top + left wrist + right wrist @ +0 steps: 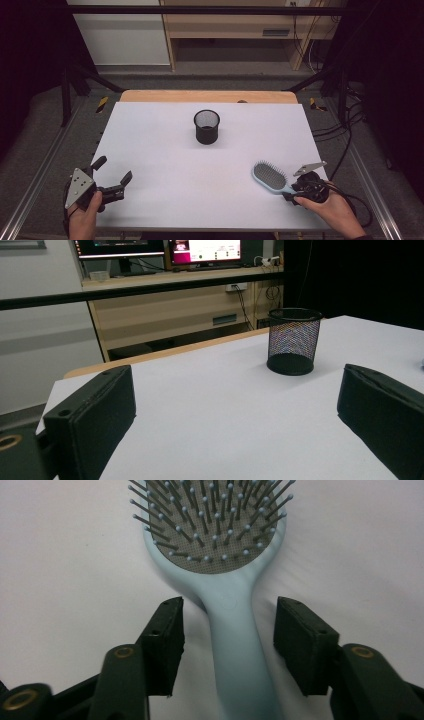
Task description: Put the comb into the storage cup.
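The right gripper [227,640] is straddling the handle of a pale blue hairbrush [225,575], its two black jaws standing either side of the handle with a sliver of white table [65,555] showing in each gap, so the pads are not yet pressing; nothing is grasped. The brush is lying bristles-up, its oval head filling the upper middle of the right gripper view and its handle running down to the bottom edge between the jaws. In the high view the same hairbrush [270,178] is resting at the lower right of the table [165,150], with the right gripper [295,192] and the person's hand at its handle end. I am judging this to be the grasping step: the next move is calling for the jaws to close squarely on the handle before any lift. Farther out, a black mesh pen cup [207,126] is standing upright near the middle of the table, well apart from the brush. At lower left, the left gripper [112,175] is waiting with its jaws spread wide and empty, facing that cup [293,341].
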Demonstrator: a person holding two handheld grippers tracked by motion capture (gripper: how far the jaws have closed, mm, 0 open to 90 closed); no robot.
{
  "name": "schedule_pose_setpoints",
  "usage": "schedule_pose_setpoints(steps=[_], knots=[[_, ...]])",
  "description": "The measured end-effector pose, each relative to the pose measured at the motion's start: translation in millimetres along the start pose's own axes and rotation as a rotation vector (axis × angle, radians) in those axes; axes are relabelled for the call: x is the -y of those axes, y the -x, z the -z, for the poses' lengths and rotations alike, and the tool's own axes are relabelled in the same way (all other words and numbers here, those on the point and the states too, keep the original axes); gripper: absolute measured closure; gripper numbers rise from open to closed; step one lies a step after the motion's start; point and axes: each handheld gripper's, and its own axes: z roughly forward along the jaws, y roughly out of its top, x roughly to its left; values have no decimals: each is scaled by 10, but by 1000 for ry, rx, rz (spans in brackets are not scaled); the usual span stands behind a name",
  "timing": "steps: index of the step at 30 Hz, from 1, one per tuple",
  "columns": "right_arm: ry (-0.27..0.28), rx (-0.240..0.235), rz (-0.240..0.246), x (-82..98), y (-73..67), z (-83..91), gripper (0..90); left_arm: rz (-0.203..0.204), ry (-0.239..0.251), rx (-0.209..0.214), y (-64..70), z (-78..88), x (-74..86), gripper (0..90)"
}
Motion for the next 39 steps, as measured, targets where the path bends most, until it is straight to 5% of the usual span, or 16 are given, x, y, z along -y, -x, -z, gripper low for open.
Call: schedule_pose_setpoints(steps=[18, 28, 36, 39], knots=[[-4, 36, 101, -46, -95, -39, 666, 1, 0, -1, 0, 0, 0, 20], [-5, 56, 141, -50, -144, -34, 696, 4, 2, -2, -2, 1, 0, 20], [98, 81, 126, -124, -177, 32, 696, 1, -5, 2, 9, -7, -1, 20], [177, 91, 124, -207, -203, 61, 697, 12, 3, 7, 12, 18, -26, 21]])
